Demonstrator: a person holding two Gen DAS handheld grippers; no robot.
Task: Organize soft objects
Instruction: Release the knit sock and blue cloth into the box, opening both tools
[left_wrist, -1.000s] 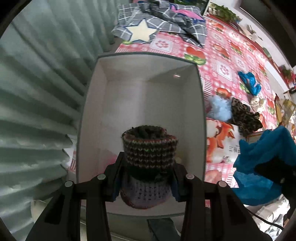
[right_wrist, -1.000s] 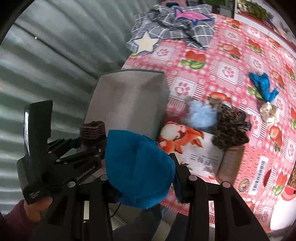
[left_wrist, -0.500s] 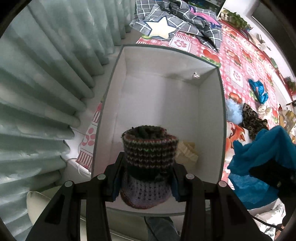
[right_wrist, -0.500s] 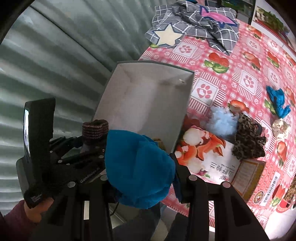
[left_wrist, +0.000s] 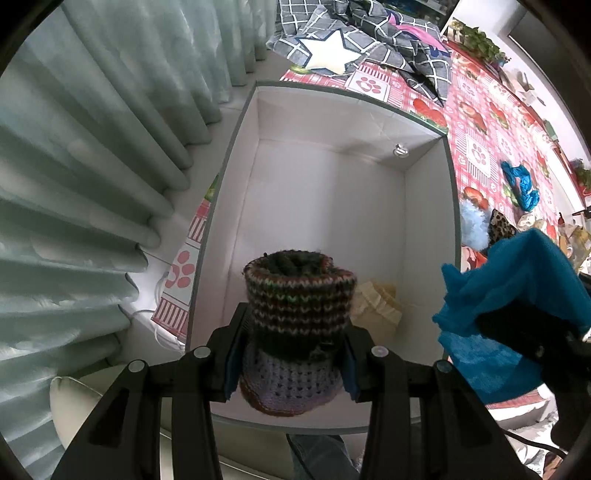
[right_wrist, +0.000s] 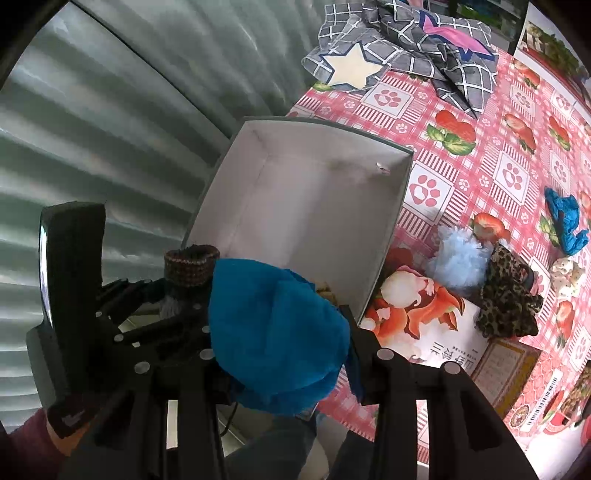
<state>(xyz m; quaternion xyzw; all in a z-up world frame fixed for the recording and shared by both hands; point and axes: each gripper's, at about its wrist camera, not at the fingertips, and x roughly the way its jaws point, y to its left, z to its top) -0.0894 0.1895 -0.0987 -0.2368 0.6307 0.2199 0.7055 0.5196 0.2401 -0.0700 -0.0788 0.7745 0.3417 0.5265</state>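
My left gripper (left_wrist: 291, 354) is shut on a striped knitted hat (left_wrist: 295, 314) and holds it above the near end of an open white box (left_wrist: 332, 206). A cream knitted item (left_wrist: 376, 306) lies in the box's near right corner. My right gripper (right_wrist: 280, 332) is shut on a blue fleece cloth (right_wrist: 277, 332), just right of the box's near end. The left gripper with the knitted hat (right_wrist: 190, 266) shows at the left of the right wrist view, the blue cloth (left_wrist: 517, 295) at the right of the left wrist view.
A pale curtain (left_wrist: 92, 166) hangs left of the box. On the red patterned tablecloth (right_wrist: 480, 155) lie a grey checked cloth with a star (right_wrist: 399, 62), a light blue fluffy item (right_wrist: 458, 258), a leopard-print item (right_wrist: 509, 295), a blue cloth (right_wrist: 565, 221) and a picture book (right_wrist: 424, 325).
Both grippers have risen and pulled back, so the box looks smaller and deeper in view. The cream item in the box has come into sight. Both grips are unchanged.
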